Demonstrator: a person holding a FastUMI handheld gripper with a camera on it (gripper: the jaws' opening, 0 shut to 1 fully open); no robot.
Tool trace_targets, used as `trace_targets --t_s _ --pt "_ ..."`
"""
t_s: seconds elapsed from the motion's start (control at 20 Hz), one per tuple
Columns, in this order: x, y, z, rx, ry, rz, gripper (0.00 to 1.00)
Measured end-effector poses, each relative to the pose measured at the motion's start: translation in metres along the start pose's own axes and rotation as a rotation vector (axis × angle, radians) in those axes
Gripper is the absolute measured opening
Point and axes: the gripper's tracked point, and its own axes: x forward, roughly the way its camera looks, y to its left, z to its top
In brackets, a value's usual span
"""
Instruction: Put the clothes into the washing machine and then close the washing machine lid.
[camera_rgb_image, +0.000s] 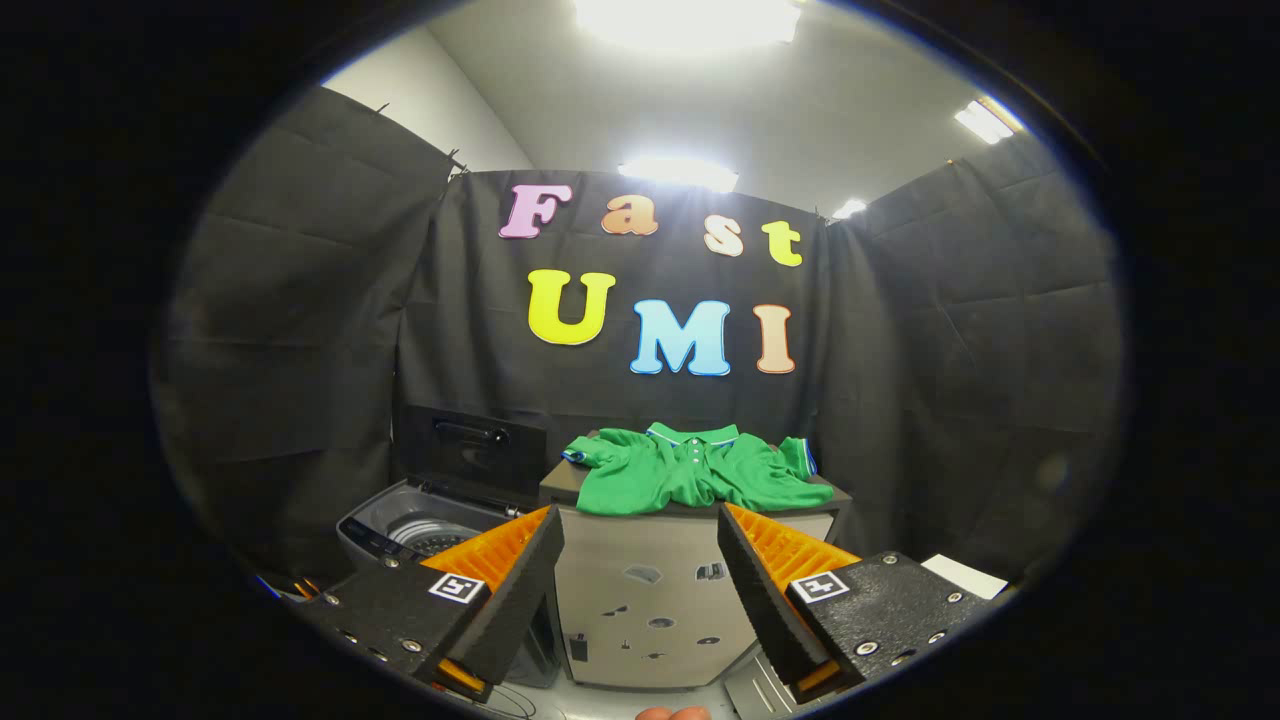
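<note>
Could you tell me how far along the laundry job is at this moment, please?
Done: the grey top-loading washing machine already has its dark lid raised. In hand: nothing; the gripper is open, short of the green polo shirt lying on the grey cabinet. Left: grasp the shirt, load it, close the lid.

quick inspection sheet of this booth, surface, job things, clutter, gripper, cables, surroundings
surface: stand, shirt on its top
job's things: green shirt spread loosely, beyond the fingers; washer beside the stand, lid raised, drum open
clutter: white sheet near the far finger; small marks on the stand's front
grippers: gripper open, fingers spread wide, holding nothing, short of the shirt
cables: thin cord on the floor below the fingers
surroundings: black cloth wall, ceiling lights on
</note>
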Motion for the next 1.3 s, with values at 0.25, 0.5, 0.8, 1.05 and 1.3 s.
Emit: trace_targets --t_s 0.25,0.5,0.8,1.05,1.3 --pt "0.048 -0.023 0.01 0.026 0.123 -0.012 0.95" --pt "0.101 -0.04 0.019 0.049 0.233 -0.023 0.96" --pt "0.157 -0.052 0.019 0.008 0.343 -0.017 0.96" --pt "0.199 -0.062 0.01 -0.007 0.409 -0.031 0.96" --pt "0.239 -0.069 -0.019 -0.009 0.484 -0.033 0.96"
